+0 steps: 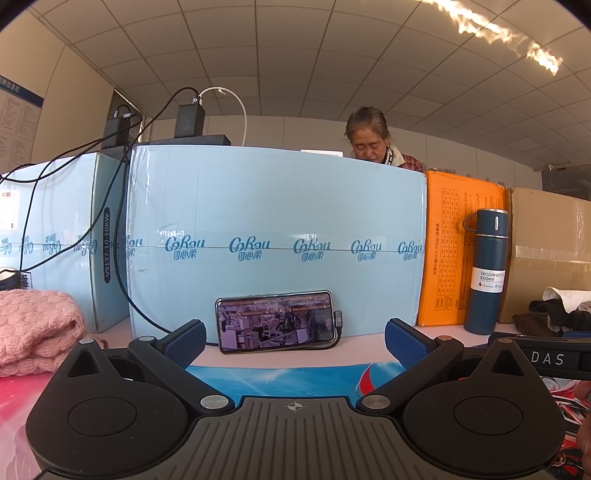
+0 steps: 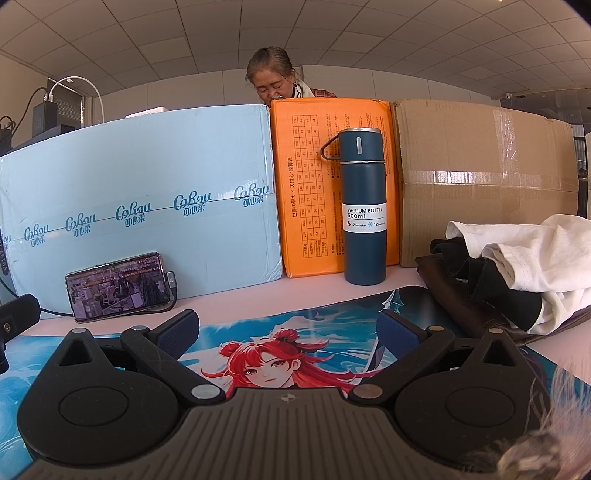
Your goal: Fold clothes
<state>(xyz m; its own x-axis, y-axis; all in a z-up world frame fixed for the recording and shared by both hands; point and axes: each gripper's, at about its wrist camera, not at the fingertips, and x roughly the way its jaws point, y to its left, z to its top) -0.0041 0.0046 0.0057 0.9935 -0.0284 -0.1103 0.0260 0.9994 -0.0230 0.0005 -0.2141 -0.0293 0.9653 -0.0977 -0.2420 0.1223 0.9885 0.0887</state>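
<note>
Boxes wall the bench's [image 2: 332,295] far edge. Both the left gripper [image 1: 295,341] and right gripper [image 2: 288,332] hover spread and empty; unfolded clothes [image 2: 517,258] heap rightward, a pink knit [image 1: 33,328], perhaps already folded, leftward.

An office-like workroom is shown, marked by a grid of suspended ceiling tiles [image 2: 332,33] and plain white walls. Taped shipping cartons [image 2: 487,177] are lined along a pale desk, with chargers and cables [image 1: 188,118] placed on top.
</note>
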